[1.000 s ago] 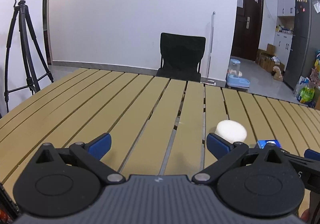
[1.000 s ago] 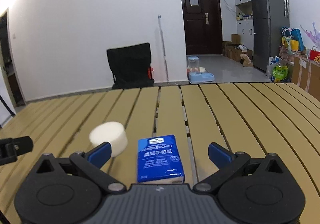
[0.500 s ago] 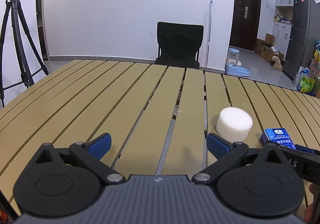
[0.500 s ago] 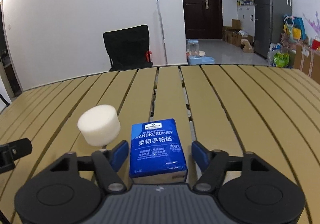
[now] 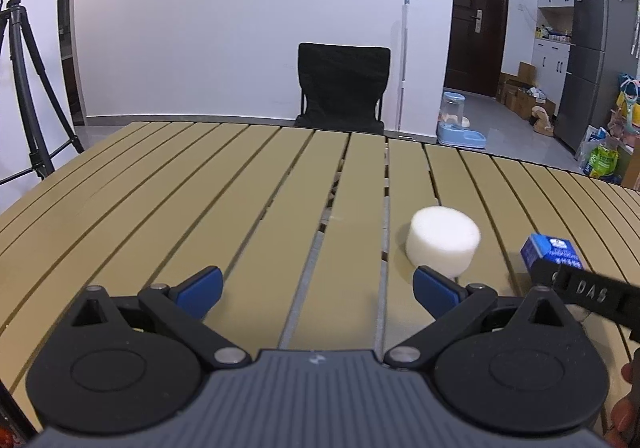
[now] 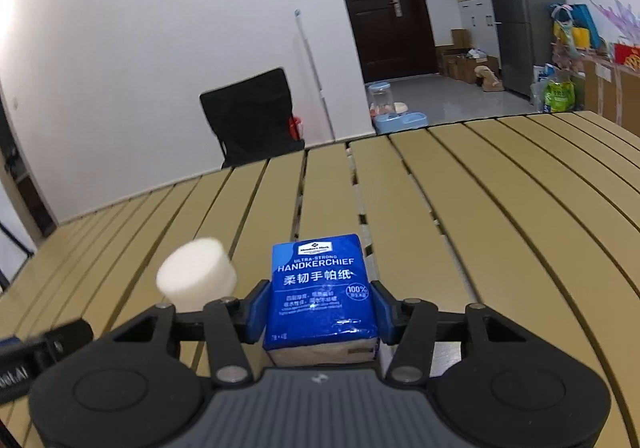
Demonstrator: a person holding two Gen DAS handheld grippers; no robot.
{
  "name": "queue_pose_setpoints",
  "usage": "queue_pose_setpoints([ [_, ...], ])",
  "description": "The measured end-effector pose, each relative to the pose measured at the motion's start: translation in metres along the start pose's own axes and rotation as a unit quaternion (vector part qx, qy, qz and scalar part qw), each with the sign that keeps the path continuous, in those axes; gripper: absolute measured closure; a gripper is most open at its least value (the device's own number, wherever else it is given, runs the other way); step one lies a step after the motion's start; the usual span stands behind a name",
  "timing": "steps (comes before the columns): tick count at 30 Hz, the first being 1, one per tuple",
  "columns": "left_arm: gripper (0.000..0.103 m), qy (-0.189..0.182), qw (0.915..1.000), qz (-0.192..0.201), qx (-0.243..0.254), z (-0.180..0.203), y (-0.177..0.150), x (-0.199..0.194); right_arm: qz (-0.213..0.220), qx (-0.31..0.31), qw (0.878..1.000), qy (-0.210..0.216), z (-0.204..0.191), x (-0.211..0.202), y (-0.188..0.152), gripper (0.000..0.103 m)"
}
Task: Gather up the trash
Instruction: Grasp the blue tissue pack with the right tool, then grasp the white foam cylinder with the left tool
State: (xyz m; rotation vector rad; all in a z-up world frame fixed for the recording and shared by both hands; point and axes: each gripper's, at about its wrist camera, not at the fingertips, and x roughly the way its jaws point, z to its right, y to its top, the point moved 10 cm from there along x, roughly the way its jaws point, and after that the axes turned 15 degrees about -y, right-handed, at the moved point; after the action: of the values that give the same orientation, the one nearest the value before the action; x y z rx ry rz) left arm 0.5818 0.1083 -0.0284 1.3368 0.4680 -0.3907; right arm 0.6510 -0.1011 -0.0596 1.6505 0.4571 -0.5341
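Observation:
A blue handkerchief tissue pack [image 6: 322, 284] lies on the slatted wooden table [image 6: 500, 208], between the fingers of my right gripper [image 6: 320, 308]. Its jaws are closing and both blue pads touch the pack's sides. Just left of the pack stands a white foam cylinder [image 6: 196, 274]. In the left wrist view the same cylinder [image 5: 442, 240] sits right of centre, just beyond my right fingertip, with the pack [image 5: 550, 250] farther right. My left gripper [image 5: 318, 284] is open over bare slats with nothing between its fingers.
A black chair [image 5: 344, 84] stands behind the table's far edge. A camera tripod [image 5: 24, 68] is on the floor at left. At right are a dark door, a fridge [image 5: 592, 48] and floor clutter. A person's fingers [image 5: 624, 408] show at the bottom right corner.
My right jaws have drawn in from wide apart onto the tissue pack's sides, and the gripper has rolled. My left gripper stays open and has hardly moved.

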Motion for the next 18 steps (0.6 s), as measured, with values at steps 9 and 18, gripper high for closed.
queue_pose_setpoints([
  [9,0.000,-0.028,0.9996,0.001,-0.002,0.030,0.000,0.008,0.023,0.037,0.999,-0.023,0.056,-0.013,0.016,0.052],
  [18,0.000,-0.041,0.9990,-0.017,-0.001,0.064,0.004,0.044,0.042,0.072,0.995,-0.054,0.127,-0.020,0.036,0.052],
])
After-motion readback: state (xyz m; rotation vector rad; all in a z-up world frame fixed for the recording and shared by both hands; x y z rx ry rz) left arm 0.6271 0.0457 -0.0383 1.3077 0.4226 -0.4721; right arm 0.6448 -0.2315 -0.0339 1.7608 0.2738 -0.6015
